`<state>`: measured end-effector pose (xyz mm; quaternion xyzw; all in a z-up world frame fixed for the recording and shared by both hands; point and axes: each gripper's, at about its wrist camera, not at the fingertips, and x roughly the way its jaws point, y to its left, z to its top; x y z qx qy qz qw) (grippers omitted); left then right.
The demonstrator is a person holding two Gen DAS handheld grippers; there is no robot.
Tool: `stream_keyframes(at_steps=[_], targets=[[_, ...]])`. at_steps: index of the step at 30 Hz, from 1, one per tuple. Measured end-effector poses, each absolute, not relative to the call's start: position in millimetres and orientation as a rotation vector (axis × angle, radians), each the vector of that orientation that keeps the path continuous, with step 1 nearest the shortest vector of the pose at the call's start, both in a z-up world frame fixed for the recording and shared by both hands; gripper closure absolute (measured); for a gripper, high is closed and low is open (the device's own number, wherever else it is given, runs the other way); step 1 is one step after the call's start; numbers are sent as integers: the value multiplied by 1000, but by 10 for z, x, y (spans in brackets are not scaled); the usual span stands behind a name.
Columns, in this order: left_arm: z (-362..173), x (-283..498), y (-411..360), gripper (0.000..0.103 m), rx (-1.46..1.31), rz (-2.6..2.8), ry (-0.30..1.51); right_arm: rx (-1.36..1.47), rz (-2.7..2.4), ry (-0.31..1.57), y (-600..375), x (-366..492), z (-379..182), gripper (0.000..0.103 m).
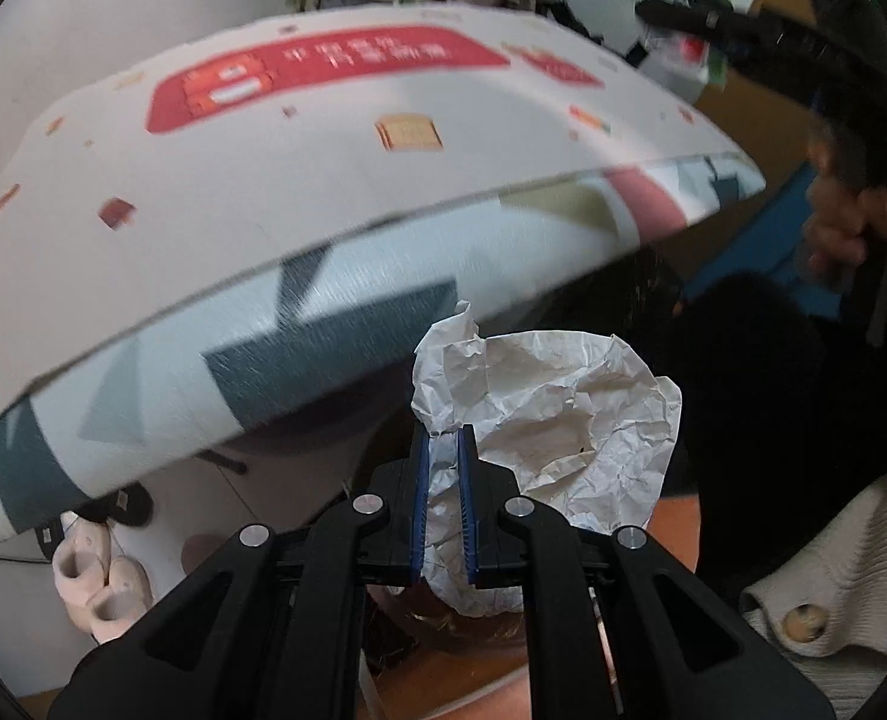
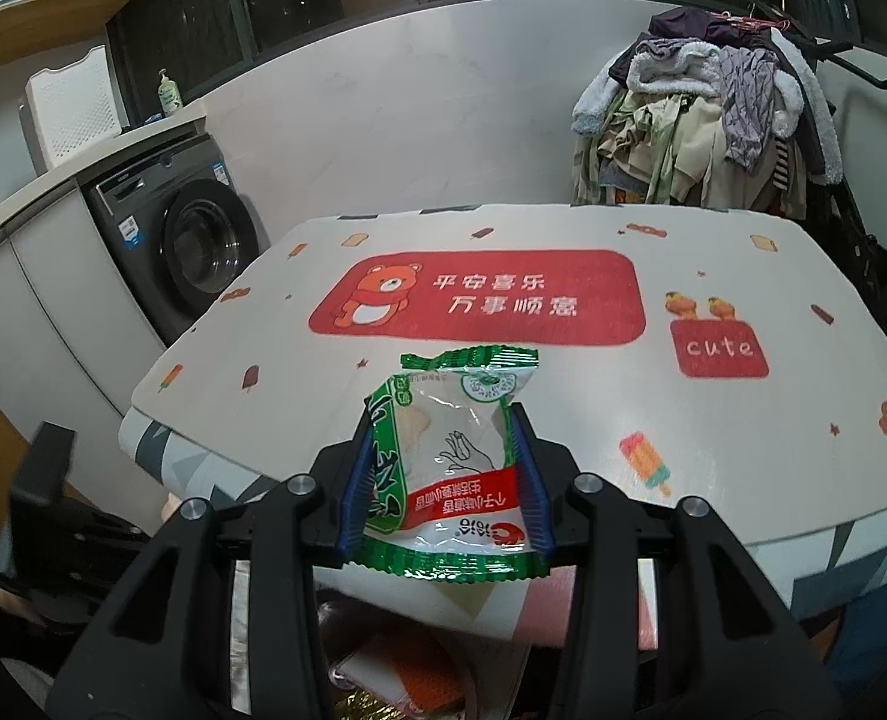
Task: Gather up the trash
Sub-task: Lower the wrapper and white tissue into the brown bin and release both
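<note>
My left gripper (image 1: 443,438) is shut on a crumpled white paper (image 1: 563,414) and holds it in the air below the table's edge, over dark floor space. My right gripper (image 2: 443,414) is shut on a green, white and red snack wrapper (image 2: 452,468) and holds it just above the near edge of the table (image 2: 743,438). The table wears a cloth with a red bear banner (image 2: 479,300); it also shows in the left wrist view (image 1: 263,180), tilted and blurred. The right gripper and hand show at the upper right of the left wrist view (image 1: 833,60).
A washing machine (image 2: 197,240) stands left of the table. A rack piled with clothes (image 2: 713,120) stands behind it. Slippers (image 1: 101,576) lie on the floor at the left. A knitted beige garment (image 1: 833,576) lies at the right. An orange and white packet (image 2: 407,672) lies under the table.
</note>
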<state>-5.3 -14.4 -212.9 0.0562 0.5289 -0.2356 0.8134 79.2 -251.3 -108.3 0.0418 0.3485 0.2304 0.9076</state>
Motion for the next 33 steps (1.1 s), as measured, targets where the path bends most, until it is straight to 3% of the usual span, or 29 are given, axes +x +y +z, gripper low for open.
stream_keyframes(at_steps=[3, 6, 10, 14, 17, 33], targets=[[-2201, -72, -188, 92, 113, -518, 1148, 85, 483, 723, -2491, 709, -1103, 60], [-2195, -84, -163, 69, 60, -528, 1145, 75, 490, 730, -2464, 656, -1133, 60], [-1999, -117, -99, 57, 2, -526, 1065, 50, 507, 759, -2402, 552, -1226, 60], [-1633, -173, 26, 30, -48, -456, 937, -10, 538, 812, -2249, 436, -1384, 60], [-1401, -220, 159, 16, -86, -384, 848, -53, 593, 875, -2086, 333, -1548, 60], [-1182, -254, 363, 6, 10, -189, 774, -223, 726, 1191, -1498, 55, -2299, 57]])
